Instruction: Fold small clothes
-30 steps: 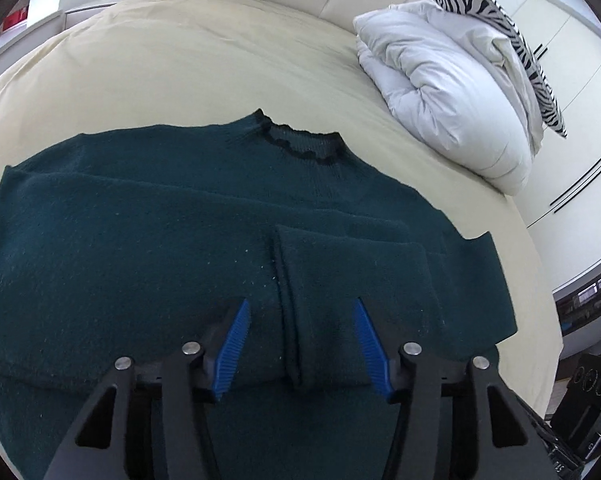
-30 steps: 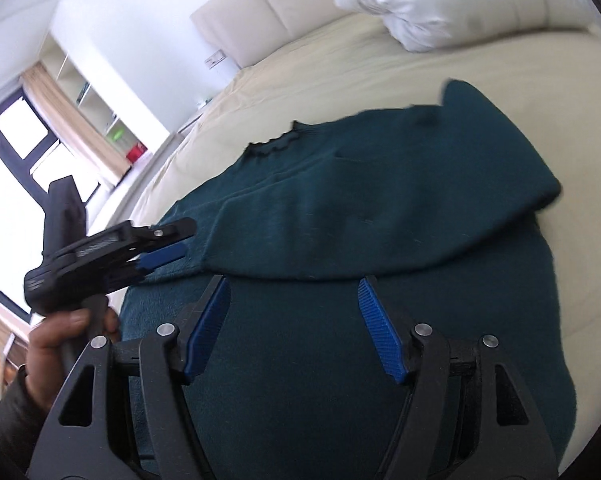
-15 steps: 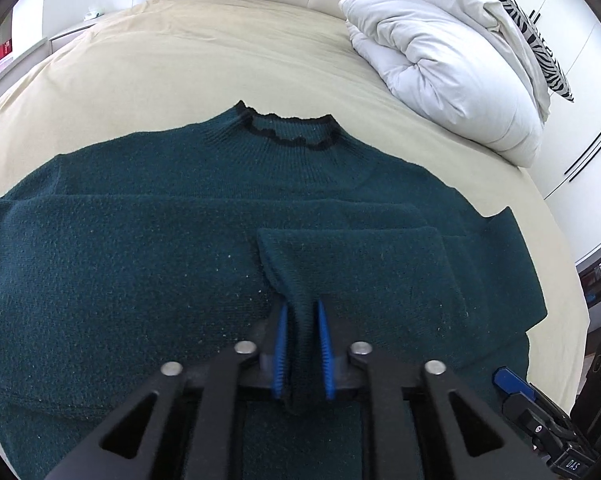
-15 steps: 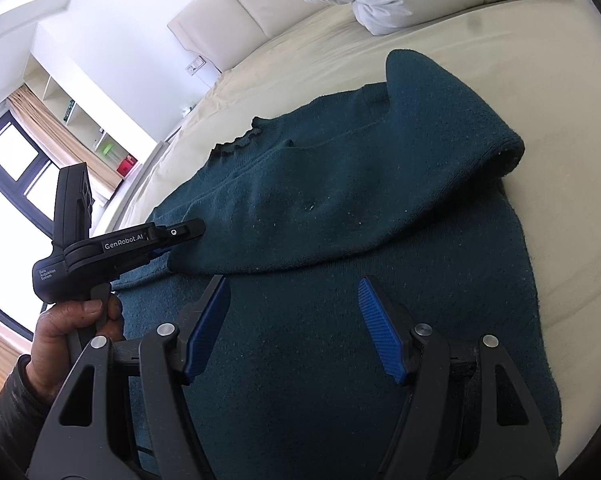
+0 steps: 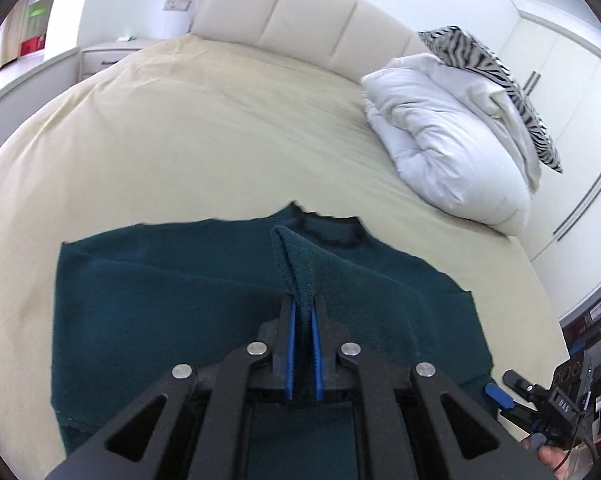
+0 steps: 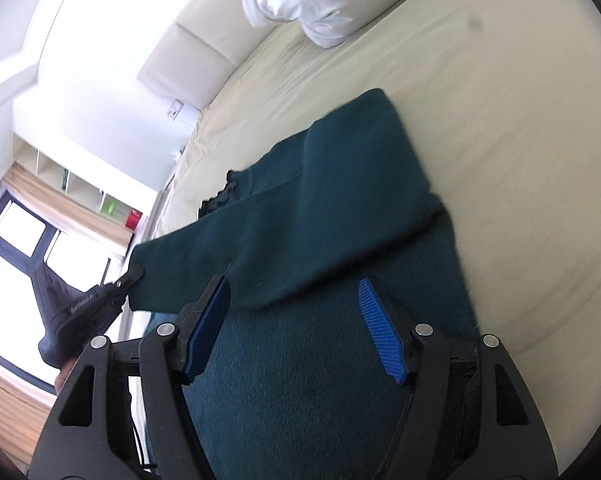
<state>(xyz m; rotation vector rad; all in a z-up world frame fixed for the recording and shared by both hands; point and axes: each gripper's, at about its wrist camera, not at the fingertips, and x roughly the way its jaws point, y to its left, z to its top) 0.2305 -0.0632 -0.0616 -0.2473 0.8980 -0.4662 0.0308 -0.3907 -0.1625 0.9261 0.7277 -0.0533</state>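
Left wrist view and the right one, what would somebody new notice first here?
First the dark green sweater spread on the cream bed, with its sleeve cuff pinched and lifted by the left gripper. Next the white duvet bunched near the headboard, a zebra-print pillow behind it. The right gripper hovers open above the sweater's lower part.
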